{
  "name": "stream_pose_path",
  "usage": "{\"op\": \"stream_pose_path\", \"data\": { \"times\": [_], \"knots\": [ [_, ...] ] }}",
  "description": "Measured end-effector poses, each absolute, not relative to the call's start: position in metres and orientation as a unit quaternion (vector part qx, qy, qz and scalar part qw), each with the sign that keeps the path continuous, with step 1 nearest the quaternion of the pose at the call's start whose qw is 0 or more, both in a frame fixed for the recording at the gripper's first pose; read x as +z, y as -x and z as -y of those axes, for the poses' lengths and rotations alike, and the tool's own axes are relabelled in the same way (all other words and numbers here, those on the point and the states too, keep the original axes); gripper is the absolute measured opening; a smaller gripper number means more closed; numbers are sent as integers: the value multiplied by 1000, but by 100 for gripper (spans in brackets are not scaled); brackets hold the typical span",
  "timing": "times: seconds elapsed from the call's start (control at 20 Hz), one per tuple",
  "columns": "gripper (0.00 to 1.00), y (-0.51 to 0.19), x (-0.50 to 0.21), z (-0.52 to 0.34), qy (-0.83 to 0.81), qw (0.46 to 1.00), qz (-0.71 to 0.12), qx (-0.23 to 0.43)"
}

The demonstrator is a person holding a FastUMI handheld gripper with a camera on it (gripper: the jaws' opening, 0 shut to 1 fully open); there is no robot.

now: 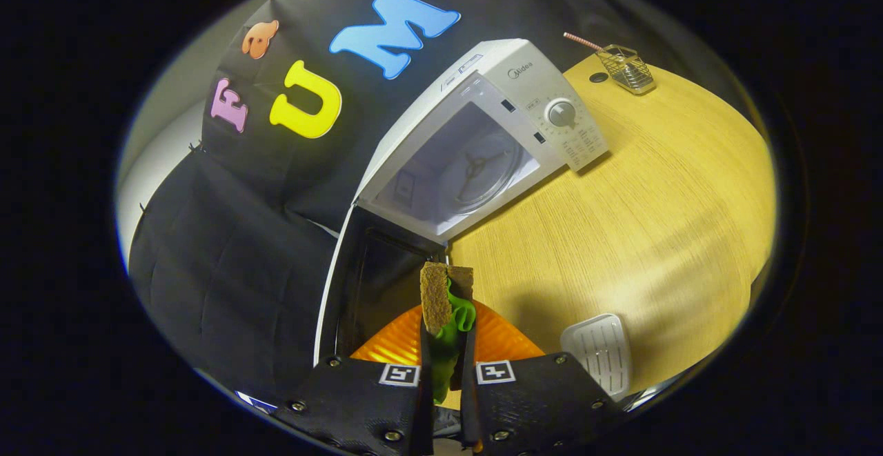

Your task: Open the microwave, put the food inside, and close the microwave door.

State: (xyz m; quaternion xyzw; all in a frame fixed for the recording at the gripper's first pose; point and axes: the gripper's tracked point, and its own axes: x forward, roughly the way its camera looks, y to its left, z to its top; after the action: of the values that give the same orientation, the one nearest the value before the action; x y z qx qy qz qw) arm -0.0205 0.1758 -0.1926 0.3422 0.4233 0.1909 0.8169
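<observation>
The gripper (447,345) clamps a sandwich (445,304) (brown bread, green filling) above an orange plate (397,342). Beyond, on the wooden table (655,201), the white microwave (497,125) stands open; a wire holder (626,68), possibly a rack, sits at the far edge.

The sandwich (441,297) is being held between the gripper (447,366) fingers, above a plate (497,339); the open microwave (483,139) is standing beyond on the table (655,221).

A light wood-grain table (655,194) with a rounded edge fills the booth floor area. Black cloth wall (227,235) hangs behind it, creased, with a pale plain wall (155,159) beyond. Soft shadows cross the tabletop.
</observation>
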Motion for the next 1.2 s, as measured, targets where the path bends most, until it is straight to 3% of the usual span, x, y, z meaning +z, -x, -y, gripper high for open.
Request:
{"op": "stream_pose_path", "data": {
  "times": [1.2],
  "knots": [
    [15,-142,-230,-244,-455,845,-260,105]
  ]
}}
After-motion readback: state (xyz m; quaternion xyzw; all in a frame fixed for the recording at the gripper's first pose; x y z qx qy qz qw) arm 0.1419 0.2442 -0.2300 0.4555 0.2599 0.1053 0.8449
